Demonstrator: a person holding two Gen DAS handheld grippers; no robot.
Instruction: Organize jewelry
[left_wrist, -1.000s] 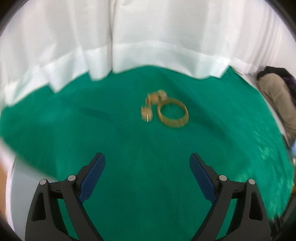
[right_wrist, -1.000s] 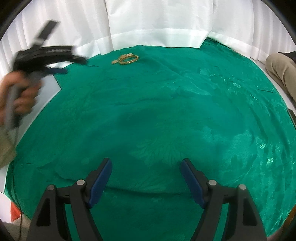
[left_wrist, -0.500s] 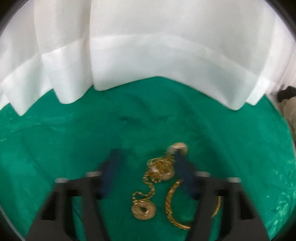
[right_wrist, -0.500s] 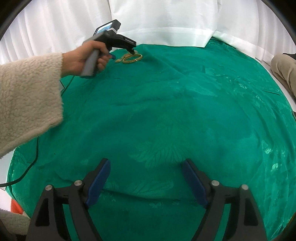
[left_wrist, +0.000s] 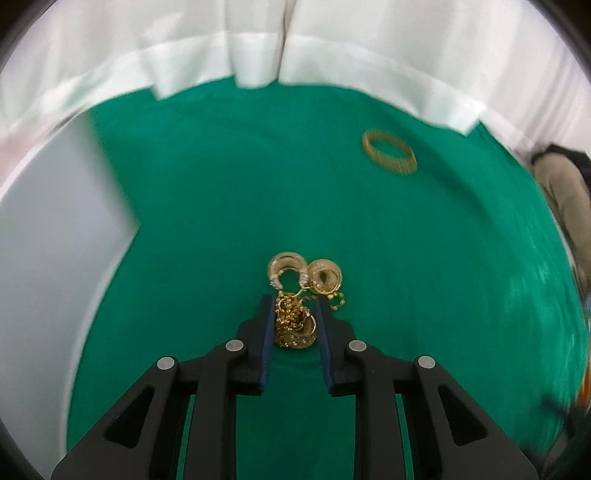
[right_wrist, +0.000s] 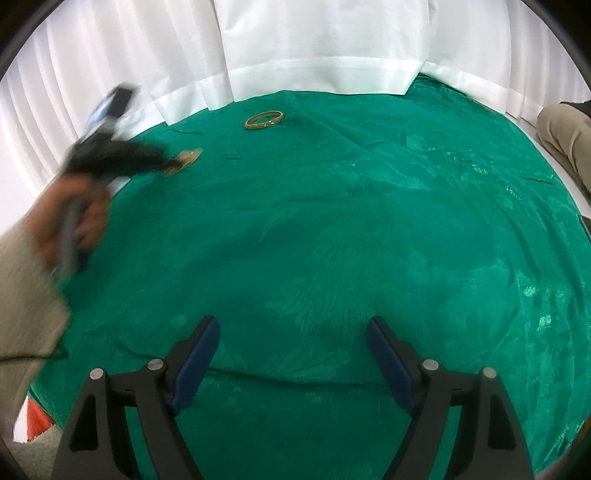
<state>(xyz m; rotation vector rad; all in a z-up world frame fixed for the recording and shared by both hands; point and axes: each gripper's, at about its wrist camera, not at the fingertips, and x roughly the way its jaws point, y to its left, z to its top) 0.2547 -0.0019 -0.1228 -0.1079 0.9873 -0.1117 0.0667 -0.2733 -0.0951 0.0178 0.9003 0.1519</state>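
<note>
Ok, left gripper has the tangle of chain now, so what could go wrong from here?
1. The left gripper, whose jaws have just been closing, pinches only part of the chain; the two earrings hang beyond the tips and could swing loose or drop.
2. The chain looks bunched, so pulling may tighten the knot.
3. The bangle lies alone, far from the idle, open right gripper.

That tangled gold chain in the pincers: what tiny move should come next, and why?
Probably carry it a bit further from the ribbed gold bangle and set it down. The left gripper has just been closing on the tangled gold chain, whose two gold earrings trail beyond the tips, over the green cloth.
</note>
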